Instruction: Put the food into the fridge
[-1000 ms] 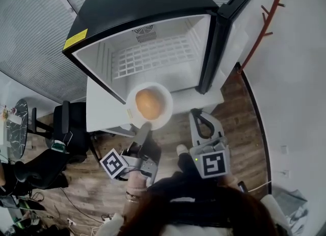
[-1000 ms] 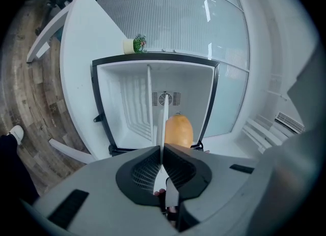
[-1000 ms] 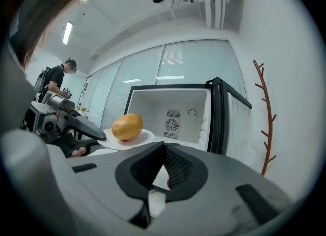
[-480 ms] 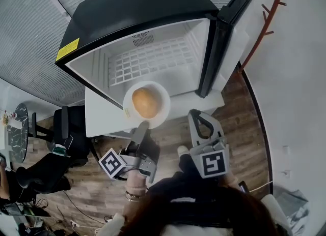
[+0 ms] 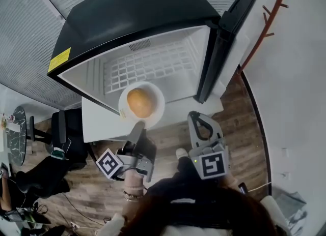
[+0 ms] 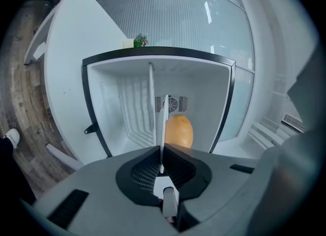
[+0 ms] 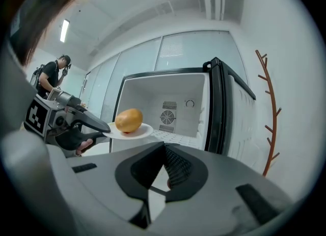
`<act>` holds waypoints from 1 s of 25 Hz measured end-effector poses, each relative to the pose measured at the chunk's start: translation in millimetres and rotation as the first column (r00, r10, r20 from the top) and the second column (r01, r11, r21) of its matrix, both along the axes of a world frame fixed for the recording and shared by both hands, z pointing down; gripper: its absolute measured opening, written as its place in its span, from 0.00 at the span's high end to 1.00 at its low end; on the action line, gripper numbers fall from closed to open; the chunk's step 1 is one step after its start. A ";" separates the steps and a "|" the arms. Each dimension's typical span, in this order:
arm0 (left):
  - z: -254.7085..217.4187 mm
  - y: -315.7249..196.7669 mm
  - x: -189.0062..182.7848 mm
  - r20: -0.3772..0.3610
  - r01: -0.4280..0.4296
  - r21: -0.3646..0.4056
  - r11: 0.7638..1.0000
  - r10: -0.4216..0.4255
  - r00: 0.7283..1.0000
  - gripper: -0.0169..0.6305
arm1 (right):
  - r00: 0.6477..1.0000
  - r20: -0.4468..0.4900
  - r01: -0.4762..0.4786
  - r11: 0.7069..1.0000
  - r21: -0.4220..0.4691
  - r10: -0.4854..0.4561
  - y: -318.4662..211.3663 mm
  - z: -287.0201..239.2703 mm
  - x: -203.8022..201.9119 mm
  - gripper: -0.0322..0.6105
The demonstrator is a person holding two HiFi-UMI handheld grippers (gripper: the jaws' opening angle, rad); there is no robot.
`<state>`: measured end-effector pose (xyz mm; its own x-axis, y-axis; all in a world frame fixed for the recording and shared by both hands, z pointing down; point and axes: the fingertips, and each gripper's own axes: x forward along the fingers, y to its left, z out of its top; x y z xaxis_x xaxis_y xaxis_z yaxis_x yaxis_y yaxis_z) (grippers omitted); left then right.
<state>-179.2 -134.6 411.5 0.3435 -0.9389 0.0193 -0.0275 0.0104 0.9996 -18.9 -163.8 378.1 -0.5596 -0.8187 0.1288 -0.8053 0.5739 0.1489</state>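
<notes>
An orange-yellow round fruit (image 5: 139,102) lies on a white plate (image 5: 158,111). My left gripper (image 5: 138,129) is shut on the plate's near rim and holds it level, just before the fridge's open mouth. In the left gripper view the plate (image 6: 162,120) shows edge-on between the jaws, with the fruit (image 6: 178,131) beyond it. The black fridge (image 5: 147,6) has a white inside with a wire shelf (image 5: 147,64), and its door (image 5: 224,36) swings to the right. My right gripper (image 5: 201,124) hangs lower right, shut and empty. From it I see the plate (image 7: 133,132) and fruit (image 7: 128,120).
The fridge stands on a white cabinet (image 5: 102,124) above a wooden floor. A brown branch-shaped coat stand (image 5: 265,21) rises at the right wall. Black office chairs (image 5: 61,133) stand at the left. A person (image 7: 51,77) stands far left in the right gripper view.
The plate with the fruit and my left gripper have drifted a little left and up along the fridge's mouth. The right gripper has hardly moved.
</notes>
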 end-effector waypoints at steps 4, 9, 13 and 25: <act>4.2 -8.9 -1.5 -0.010 0.010 -0.006 1.000 -0.010 1.000 0.95 | 1.000 -0.008 0.000 1.000 0.003 0.000 -9.0 1.7 2.6 0.95; 9.0 -21.0 -4.1 -0.027 0.027 -0.016 1.000 -0.027 0.999 0.95 | 1.000 -0.018 0.002 1.000 0.000 -0.002 -19.2 4.3 4.2 0.95; 11.1 -30.1 -7.1 -0.026 0.037 -0.018 0.999 -0.037 0.999 0.95 | 1.000 -0.021 0.001 1.000 0.001 -0.001 -26.5 5.9 5.4 0.95; 14.4 -53.8 -10.4 -0.028 0.045 -0.030 0.999 -0.046 0.999 0.95 | 0.999 -0.038 -0.003 1.000 -0.007 0.003 -44.9 10.8 7.3 0.95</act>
